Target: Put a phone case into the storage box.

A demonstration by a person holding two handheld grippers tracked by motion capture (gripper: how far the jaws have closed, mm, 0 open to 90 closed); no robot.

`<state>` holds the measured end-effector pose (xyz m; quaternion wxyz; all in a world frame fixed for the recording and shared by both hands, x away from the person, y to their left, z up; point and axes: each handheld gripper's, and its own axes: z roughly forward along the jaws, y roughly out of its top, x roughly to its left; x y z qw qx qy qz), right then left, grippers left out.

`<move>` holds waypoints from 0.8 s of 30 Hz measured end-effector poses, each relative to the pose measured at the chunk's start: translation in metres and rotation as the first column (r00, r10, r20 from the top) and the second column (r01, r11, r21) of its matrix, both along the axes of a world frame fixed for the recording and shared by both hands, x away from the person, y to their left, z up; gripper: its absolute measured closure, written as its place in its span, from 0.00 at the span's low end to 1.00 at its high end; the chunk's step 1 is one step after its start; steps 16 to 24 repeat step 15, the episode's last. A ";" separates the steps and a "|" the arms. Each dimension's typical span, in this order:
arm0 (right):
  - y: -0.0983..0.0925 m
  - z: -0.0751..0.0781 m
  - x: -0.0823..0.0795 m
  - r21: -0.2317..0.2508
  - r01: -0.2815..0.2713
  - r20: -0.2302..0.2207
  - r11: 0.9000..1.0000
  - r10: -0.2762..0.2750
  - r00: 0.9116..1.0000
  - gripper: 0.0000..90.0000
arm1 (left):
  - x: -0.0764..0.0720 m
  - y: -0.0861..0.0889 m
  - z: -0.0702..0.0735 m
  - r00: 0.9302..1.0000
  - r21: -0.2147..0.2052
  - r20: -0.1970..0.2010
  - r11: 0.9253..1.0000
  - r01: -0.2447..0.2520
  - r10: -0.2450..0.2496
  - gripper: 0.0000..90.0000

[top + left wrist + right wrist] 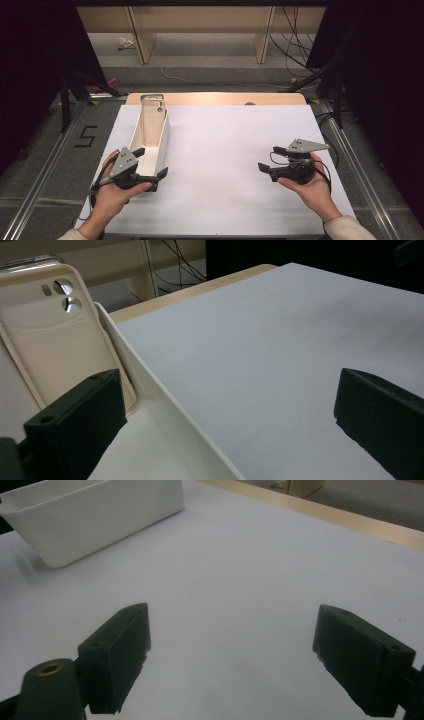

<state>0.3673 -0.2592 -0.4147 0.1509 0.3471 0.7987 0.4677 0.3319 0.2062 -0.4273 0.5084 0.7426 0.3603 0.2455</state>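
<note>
The left gripper (150,167) straddles the white bin's (162,140) wall, jaws wide, ready to steady it; the right gripper (272,159) waits open, well apart.

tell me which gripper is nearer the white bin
Left. The left gripper is open, its jaws straddling the near right wall of the white bin. The right gripper, also open, hovers over bare table well to the bin's right.

Wooden table (280,98), white sheet (240,150) over it; white bin (162,137) on sheet.
</note>
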 end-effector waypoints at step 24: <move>0.003 -0.001 0.000 0.001 -0.014 -0.008 1.000 0.014 1.000 0.18 | -0.001 -0.003 -0.002 1.000 0.026 0.026 1.000 0.003 -0.004 0.00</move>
